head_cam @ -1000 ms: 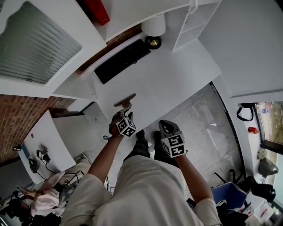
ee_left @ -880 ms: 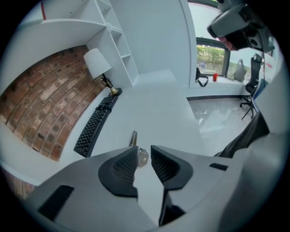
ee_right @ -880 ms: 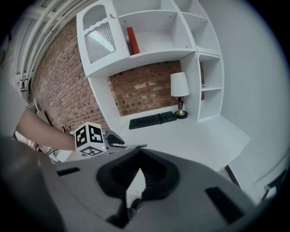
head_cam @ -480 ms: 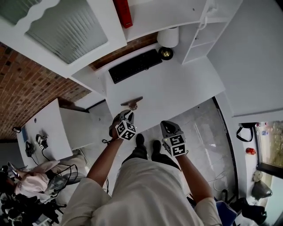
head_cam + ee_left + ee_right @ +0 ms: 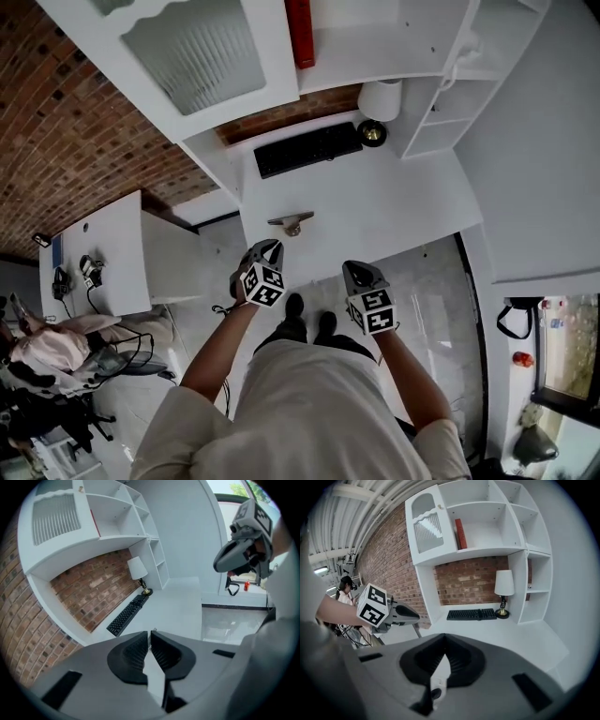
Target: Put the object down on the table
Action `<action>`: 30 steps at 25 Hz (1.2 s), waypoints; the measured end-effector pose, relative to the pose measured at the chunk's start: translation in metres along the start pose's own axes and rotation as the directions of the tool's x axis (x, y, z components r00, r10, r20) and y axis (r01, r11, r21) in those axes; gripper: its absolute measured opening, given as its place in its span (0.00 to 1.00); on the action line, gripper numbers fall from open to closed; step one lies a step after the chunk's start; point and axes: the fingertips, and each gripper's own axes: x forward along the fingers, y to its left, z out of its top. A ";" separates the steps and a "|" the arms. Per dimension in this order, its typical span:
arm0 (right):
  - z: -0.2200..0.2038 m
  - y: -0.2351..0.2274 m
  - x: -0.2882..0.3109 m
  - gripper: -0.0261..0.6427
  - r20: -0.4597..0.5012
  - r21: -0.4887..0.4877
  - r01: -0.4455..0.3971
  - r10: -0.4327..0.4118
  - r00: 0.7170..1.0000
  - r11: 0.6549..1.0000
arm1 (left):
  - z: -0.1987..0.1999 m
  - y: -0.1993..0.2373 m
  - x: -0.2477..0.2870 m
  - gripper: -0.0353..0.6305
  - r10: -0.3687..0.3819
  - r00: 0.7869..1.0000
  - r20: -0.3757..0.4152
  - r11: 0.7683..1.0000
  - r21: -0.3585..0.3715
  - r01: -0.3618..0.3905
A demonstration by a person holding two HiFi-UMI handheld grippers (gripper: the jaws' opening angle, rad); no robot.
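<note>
The tabletop and shelves are smooth, matt white, and the wall behind them is rough red brick. The keyboard looks like matt black plastic, the lamp has a glossy brass-coloured base, and the cabinet door holds ribbed frosted glass. The small object looks dull grey-brown, its material unclear, and the floor is glossy pale tile.

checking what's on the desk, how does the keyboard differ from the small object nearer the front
The keyboard is black and long; the small object is greyish-tan and much shorter. The keyboard lies at the back beside the lamp; the small object lies near the front edge of the desk. Both rest on its white top.
</note>
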 end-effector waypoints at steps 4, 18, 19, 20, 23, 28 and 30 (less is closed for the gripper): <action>0.002 0.005 -0.003 0.04 0.004 -0.033 -0.037 0.037 0.999 0.999 | -0.001 -0.001 -0.022 0.06 0.028 1.000 0.010 0.997 -0.071 -0.027; 0.031 0.043 -0.003 0.04 0.048 -0.116 -0.102 0.108 0.993 0.988 | -0.022 0.015 -0.099 0.05 0.081 0.992 0.097 0.957 -0.287 -0.049; 0.034 0.046 -0.004 0.04 0.052 -0.119 -0.100 0.107 0.993 0.988 | -0.023 0.019 -0.106 0.05 0.082 0.991 0.108 0.953 -0.299 -0.047; 0.038 0.049 -0.004 0.04 0.058 -0.122 -0.097 0.104 0.993 0.988 | -0.024 0.022 -0.112 0.05 0.084 0.989 0.120 0.949 -0.312 -0.043; 0.053 0.057 -0.006 0.04 0.080 -0.120 -0.082 0.092 0.993 0.989 | -0.017 0.037 -0.134 0.05 0.086 0.981 0.175 0.933 -0.359 -0.017; 0.080 0.071 -0.013 0.04 0.127 -0.108 -0.057 0.071 0.989 0.992 | -0.009 0.063 -0.165 0.05 0.100 0.964 0.248 0.922 -0.388 0.004; 0.091 0.078 -0.018 0.04 0.148 -0.113 -0.050 0.066 0.987 0.992 | -0.007 0.076 -0.176 0.04 0.121 0.953 0.279 0.916 -0.401 0.001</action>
